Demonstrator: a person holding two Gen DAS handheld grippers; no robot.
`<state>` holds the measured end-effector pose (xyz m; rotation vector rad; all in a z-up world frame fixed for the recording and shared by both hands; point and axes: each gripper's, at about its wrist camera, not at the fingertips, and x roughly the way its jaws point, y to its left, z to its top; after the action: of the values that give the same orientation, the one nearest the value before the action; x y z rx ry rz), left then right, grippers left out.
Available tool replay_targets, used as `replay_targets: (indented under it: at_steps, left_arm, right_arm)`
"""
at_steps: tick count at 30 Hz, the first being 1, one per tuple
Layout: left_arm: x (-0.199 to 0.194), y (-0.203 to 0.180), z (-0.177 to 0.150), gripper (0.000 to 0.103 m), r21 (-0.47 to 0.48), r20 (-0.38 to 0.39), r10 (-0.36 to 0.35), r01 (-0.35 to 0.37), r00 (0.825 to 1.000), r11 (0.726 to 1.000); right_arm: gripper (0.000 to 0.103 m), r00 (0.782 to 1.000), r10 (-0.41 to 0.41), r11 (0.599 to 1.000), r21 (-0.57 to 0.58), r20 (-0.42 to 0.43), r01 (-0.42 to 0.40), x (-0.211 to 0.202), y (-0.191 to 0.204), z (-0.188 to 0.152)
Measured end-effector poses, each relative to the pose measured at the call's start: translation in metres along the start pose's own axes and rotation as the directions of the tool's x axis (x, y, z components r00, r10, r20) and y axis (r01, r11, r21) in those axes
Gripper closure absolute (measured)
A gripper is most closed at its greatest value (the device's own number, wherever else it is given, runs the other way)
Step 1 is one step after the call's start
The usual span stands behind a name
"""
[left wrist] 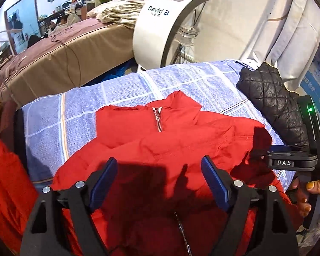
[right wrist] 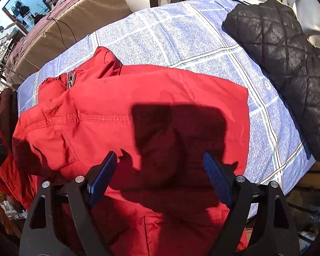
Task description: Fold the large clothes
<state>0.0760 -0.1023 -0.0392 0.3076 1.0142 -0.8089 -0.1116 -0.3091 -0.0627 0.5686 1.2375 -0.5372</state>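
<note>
Left wrist view: both grippers, left gripper [left wrist: 160, 183] and right gripper [right wrist: 160, 181], hover spread over the soft, slippery-looking jacket [left wrist: 160, 140]; I'd pinch its hem.

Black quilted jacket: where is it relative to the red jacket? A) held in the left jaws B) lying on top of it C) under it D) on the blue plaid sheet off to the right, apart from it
D: the black quilted jacket lies at the right edge of the blue plaid sheet, with sheet showing between it and the red jacket; both grippers' jaws stand open and empty.
</note>
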Motion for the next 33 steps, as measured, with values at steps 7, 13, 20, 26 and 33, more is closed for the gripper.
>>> replay_targets:
  at_steps: [7,13,20,26,33]
  left_arm:
    - [0.095,0.000,0.005,0.015,-0.024,-0.236,0.036,-0.043,0.971,0.999]
    - [0.130,-0.003,-0.016,0.006,0.066,-0.309,0.107,-0.091,0.945,0.994]
    - [0.158,0.005,-0.026,0.005,0.045,-0.363,0.113,-0.104,0.925,0.994]
    - [0.165,0.005,-0.033,0.005,0.083,-0.354,0.125,-0.102,0.927,0.991]
    - [0.143,0.005,-0.039,0.006,0.078,-0.293,0.131,-0.113,0.947,0.990]
  right_arm:
    - [0.009,0.993,-0.026,1.000,-0.012,-0.111,0.024,0.056,0.013,0.017]
    - [0.005,0.986,-0.064,0.997,-0.051,-0.155,0.057,0.094,0.018,0.011]
    - [0.004,0.977,-0.122,0.990,-0.085,-0.172,0.109,0.118,0.024,0.012]
    - [0.004,0.981,-0.139,0.988,-0.091,-0.134,0.127,0.124,0.026,0.009]
    - [0.004,0.987,-0.127,0.989,-0.086,-0.098,0.119,0.122,0.024,0.005]
